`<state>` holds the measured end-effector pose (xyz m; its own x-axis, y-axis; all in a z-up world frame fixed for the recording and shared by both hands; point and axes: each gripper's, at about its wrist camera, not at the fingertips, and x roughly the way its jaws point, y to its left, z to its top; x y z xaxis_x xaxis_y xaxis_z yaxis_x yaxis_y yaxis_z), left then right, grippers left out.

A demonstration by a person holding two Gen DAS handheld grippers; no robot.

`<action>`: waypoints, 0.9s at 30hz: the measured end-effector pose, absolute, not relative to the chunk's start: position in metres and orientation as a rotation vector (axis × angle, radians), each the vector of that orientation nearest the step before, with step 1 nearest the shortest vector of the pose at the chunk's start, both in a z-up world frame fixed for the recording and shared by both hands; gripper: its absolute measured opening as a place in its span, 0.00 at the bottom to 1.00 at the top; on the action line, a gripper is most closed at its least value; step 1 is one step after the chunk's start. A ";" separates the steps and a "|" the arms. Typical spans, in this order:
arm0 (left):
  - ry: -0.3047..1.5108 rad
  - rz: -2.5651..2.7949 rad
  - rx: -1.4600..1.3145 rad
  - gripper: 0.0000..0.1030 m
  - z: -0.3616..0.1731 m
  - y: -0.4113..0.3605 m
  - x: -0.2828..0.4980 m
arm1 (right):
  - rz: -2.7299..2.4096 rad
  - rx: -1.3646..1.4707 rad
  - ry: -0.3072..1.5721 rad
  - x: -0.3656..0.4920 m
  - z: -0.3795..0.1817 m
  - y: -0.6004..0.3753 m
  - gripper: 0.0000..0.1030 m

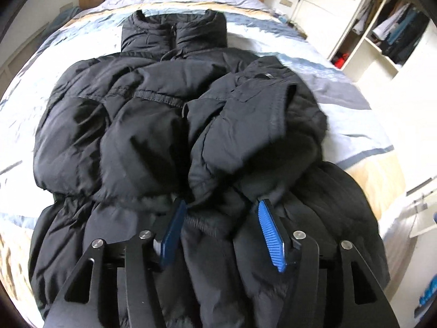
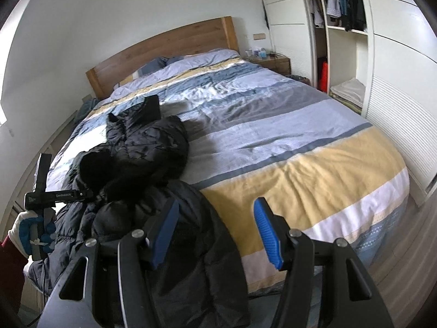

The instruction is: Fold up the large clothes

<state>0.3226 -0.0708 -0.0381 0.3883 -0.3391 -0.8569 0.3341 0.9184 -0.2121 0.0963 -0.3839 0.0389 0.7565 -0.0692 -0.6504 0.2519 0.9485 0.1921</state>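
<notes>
A black puffer jacket (image 1: 153, 125) lies front up on the striped bed (image 1: 355, 125), collar (image 1: 174, 32) toward the headboard. Its right sleeve (image 1: 254, 125) is folded across the body. My left gripper (image 1: 222, 202) hovers open just above the jacket's lower part, with its blue pads apart and not pressing on the fabric. In the right wrist view the jacket (image 2: 147, 147) lies bunched at the bed's left. My right gripper (image 2: 217, 201) is open and holds nothing, with one finger over the jacket's hem and the other over the bedspread (image 2: 300, 142). A gloved hand (image 2: 27, 235) holds the left gripper's body.
A wooden headboard (image 2: 169, 46) stands at the far end of the bed. An open white wardrobe (image 2: 341, 54) with hanging clothes and folded linen lines the right wall. A nightstand (image 2: 275, 64) with small items sits beside it. Floor runs along the bed's right side.
</notes>
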 end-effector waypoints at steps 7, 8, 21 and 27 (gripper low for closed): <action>1.017 -0.396 -0.027 0.66 0.009 -0.019 0.301 | -0.081 0.224 0.688 0.112 0.050 -0.334 0.54; 1.008 -0.385 -0.031 0.68 0.015 -0.011 0.302 | -0.061 0.209 0.686 0.117 0.053 -0.324 0.54; 0.898 -0.251 -0.102 0.72 0.054 0.091 0.361 | 0.162 0.021 0.703 0.257 0.068 -0.197 0.54; 0.902 -0.209 -0.117 0.72 0.028 0.102 0.413 | 0.264 -0.031 0.722 0.342 0.048 -0.141 0.54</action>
